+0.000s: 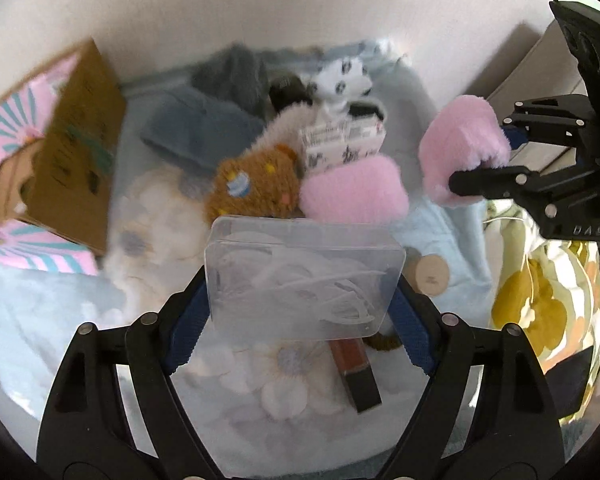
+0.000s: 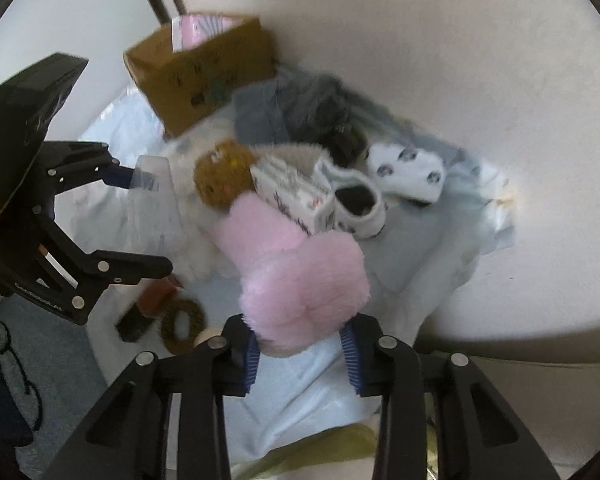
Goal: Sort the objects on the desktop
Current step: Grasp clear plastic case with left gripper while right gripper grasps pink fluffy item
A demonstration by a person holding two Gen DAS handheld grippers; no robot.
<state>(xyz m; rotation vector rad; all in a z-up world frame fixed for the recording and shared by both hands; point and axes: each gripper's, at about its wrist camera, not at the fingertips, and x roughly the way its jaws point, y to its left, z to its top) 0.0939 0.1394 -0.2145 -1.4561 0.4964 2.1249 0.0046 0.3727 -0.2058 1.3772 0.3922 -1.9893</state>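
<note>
Slipper (image 2: 304, 292) is squeezed in your right gripper (image 2: 300, 354), box (image 1: 300, 276) in your left gripper (image 1: 300, 316), so lift both slowly toward the carton (image 2: 204, 80) at 11 o'clock.

Pink fluffy slippers (image 1: 354, 188); brown plush bear (image 1: 256, 184); clear box (image 1: 300, 280); white black-spotted sock (image 2: 408, 172)

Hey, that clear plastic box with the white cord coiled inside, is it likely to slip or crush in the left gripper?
The clear plastic box looks rigid, with flat walls showing no bowing between the left gripper pads, so crushing seems unlikely. Its smooth glossy sides could slip. Holding only a thin white cord, it is probably light, though that cord may shift if tilted.
</note>
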